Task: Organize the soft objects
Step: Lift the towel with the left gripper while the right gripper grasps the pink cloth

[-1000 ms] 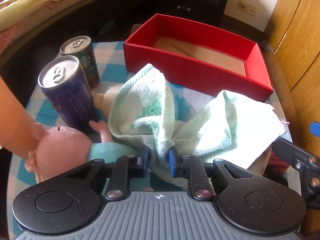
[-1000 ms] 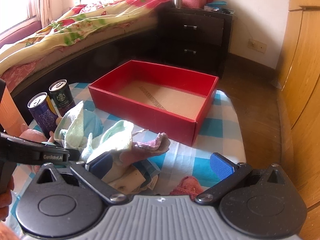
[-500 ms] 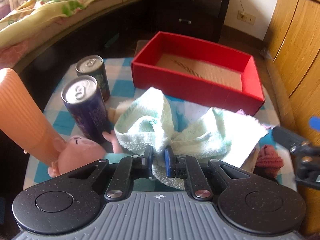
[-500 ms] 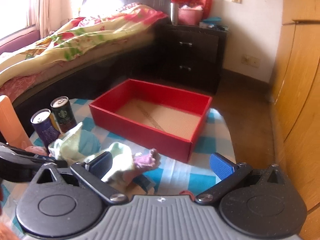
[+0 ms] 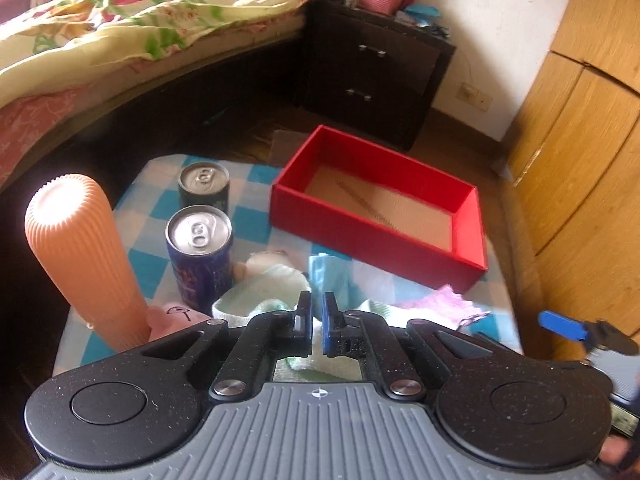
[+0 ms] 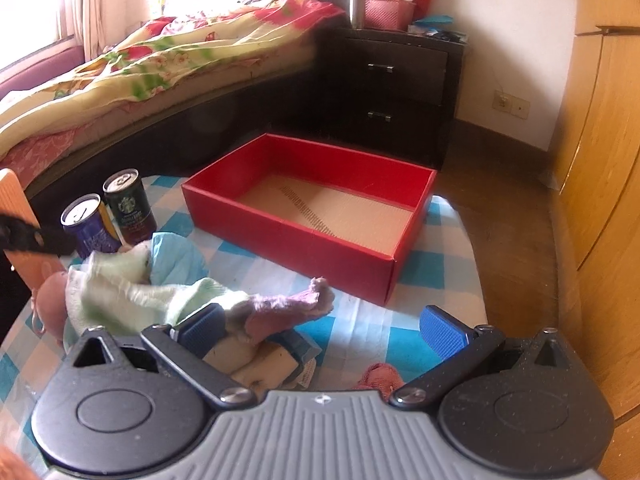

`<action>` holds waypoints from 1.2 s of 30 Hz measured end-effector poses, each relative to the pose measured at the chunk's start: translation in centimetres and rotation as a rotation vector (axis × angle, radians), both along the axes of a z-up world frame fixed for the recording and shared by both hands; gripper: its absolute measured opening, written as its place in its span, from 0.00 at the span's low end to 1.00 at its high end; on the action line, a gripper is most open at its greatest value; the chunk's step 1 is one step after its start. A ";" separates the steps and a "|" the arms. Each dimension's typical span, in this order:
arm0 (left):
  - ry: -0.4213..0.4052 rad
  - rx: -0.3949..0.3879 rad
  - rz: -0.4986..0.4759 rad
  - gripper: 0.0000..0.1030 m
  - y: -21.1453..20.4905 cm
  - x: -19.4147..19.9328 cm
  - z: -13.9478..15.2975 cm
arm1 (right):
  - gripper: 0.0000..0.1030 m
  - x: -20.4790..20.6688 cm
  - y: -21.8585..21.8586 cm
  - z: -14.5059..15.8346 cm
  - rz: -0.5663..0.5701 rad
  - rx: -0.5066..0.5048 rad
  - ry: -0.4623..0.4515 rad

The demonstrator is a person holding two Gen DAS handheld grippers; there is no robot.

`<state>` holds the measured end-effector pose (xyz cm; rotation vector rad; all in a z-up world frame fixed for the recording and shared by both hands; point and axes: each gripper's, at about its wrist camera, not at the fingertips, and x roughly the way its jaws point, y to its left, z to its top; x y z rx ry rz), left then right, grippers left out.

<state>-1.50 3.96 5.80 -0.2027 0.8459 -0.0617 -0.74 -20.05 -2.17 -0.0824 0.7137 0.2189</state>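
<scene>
My left gripper [image 5: 316, 304] is shut on a fold of the pale green towel [image 5: 260, 294], which hangs lifted above the checked cloth. In the right wrist view the same towel [image 6: 120, 292] stretches up to the left, over a light blue cloth [image 6: 176, 256]. A purple cloth [image 6: 288, 308] lies draped just ahead of my right gripper [image 6: 322, 328], which stands open and low with nothing pressed between its pads. The red box [image 5: 380, 236] sits behind, showing only its cardboard floor. A pink plush toy [image 6: 52, 300] lies at the left, partly hidden.
Two drink cans [image 5: 199, 248] [image 5: 204, 184] stand left of the box beside an orange ribbed cylinder [image 5: 80, 252]. A small pink knitted item [image 6: 380, 376] lies near my right gripper. A bed, a dark nightstand and a wooden wardrobe surround the small table [image 6: 440, 240].
My left gripper has closed fully on the green towel and risen with it, pulling back from the table. The right gripper has stayed open and nearly still.
</scene>
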 end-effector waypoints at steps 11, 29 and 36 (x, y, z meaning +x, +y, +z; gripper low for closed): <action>0.044 0.166 -0.070 0.83 -4.9 3.0 -5.5 | 0.82 0.1 0.1 -0.6 0.008 0.017 0.038; 0.080 0.280 -0.076 0.11 -4.1 3.3 -6.6 | 0.82 0.1 -0.5 -0.5 0.001 0.050 0.034; -0.005 0.205 -0.067 0.11 -3.8 1.4 -3.0 | 0.82 0.3 -0.3 -0.8 -0.007 0.061 0.049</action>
